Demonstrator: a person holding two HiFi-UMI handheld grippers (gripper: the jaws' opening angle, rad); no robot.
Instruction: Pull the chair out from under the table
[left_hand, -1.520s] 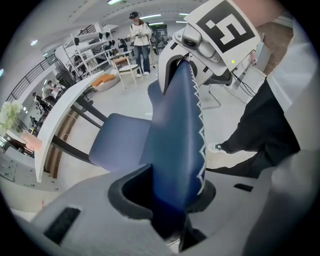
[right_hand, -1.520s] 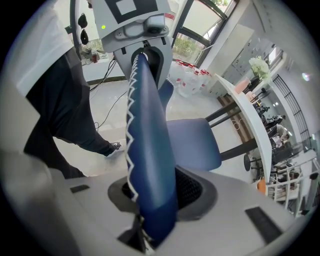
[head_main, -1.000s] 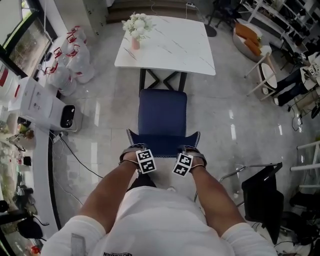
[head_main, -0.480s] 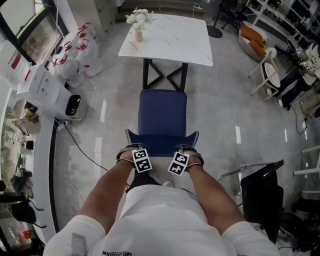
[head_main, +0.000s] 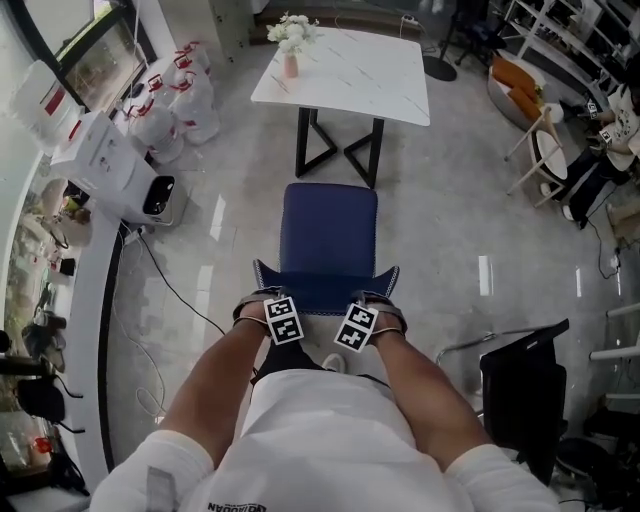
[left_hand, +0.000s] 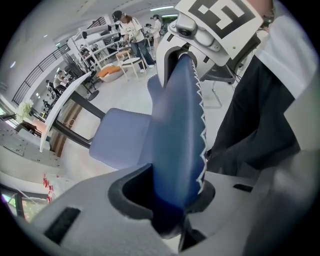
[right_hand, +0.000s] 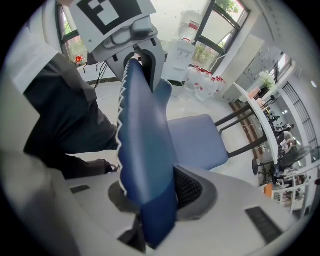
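Observation:
A blue chair with a padded seat (head_main: 328, 232) stands on the tiled floor, a gap of bare floor between it and the white marble-look table (head_main: 345, 75). Its backrest (head_main: 327, 285), edged with white zigzag stitching, faces me. My left gripper (head_main: 268, 299) is shut on the backrest's top left edge, my right gripper (head_main: 386, 299) on its top right edge. In the left gripper view the backrest (left_hand: 177, 135) runs up between the jaws of the left gripper (left_hand: 172, 200). The right gripper view shows the backrest (right_hand: 145, 150) wedged against the ribbed pad (right_hand: 189, 187) of the right gripper (right_hand: 150, 202).
A vase of white flowers (head_main: 290, 40) stands on the table's far left corner. A white water dispenser (head_main: 120, 165) and tied bags (head_main: 175, 100) stand at the left, with a cable (head_main: 170, 290) on the floor. A black folded stand (head_main: 525, 385) is at my right.
The chair has slid back toward me with both grippers still on its backrest. The seat has come out from under the table edge and bare floor now shows between them.

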